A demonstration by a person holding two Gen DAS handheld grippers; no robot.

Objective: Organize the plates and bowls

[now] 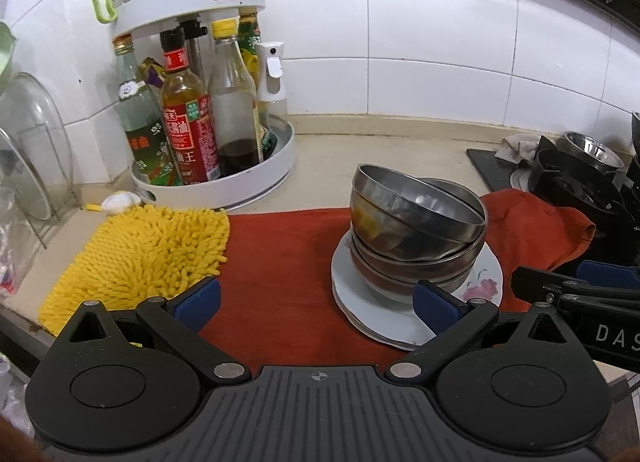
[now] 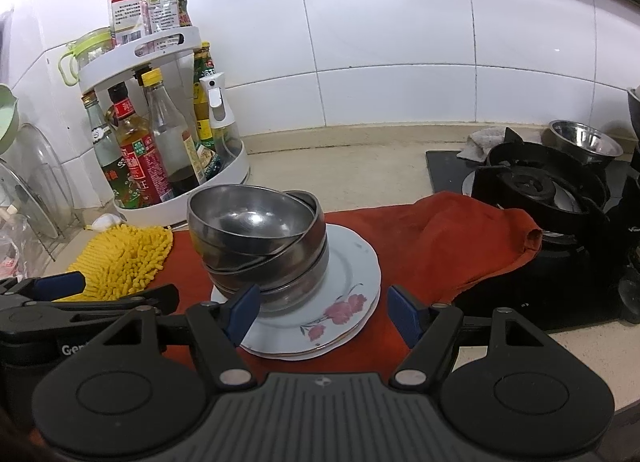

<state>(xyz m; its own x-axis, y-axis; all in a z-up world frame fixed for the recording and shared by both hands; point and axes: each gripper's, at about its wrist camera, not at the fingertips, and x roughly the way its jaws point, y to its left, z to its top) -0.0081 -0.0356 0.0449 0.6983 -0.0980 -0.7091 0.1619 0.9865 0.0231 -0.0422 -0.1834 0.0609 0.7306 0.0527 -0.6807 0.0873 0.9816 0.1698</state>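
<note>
Stack of steel bowls [image 1: 416, 230] sits nested on white plates [image 1: 486, 274] with a pink flower print; the plates lie on a red cloth [image 1: 280, 262] spread over the beige desk [image 1: 380, 150]. The top bowl is tilted, not seated flat in the one below. At least two plates are stacked, edges slightly offset at the near rim. Left hand-held gripper [image 1: 316, 302]: jaws wide apart, nothing between the blue pads; its right pad lies in front of the near-left edge of the plates, contact cannot be told. Right hand-held gripper [image 2: 324, 312]: jaws parted to a middling width, holding nothing; the near rim of the plates shows in the gap between its pads, and its left pad overlaps the base of the bowl stack in this view, contact not clear. The two hand-held grippers are side by side, both angled down at the stack. A yellow chenille mat [image 1: 140, 258] lies left of the red cloth, touching its edge. Behind it, a white two-tier turntable rack [image 1: 224, 186] holds sauce bottles [image 1: 188, 118] and a spray bottle [image 1: 272, 82]. Right of the cloth is a black gas burner [image 2: 536, 186], with one more steel bowl [image 2: 584, 142] behind it. A glass lid [image 1: 36, 150] stands in a wire rack at far left.
</note>
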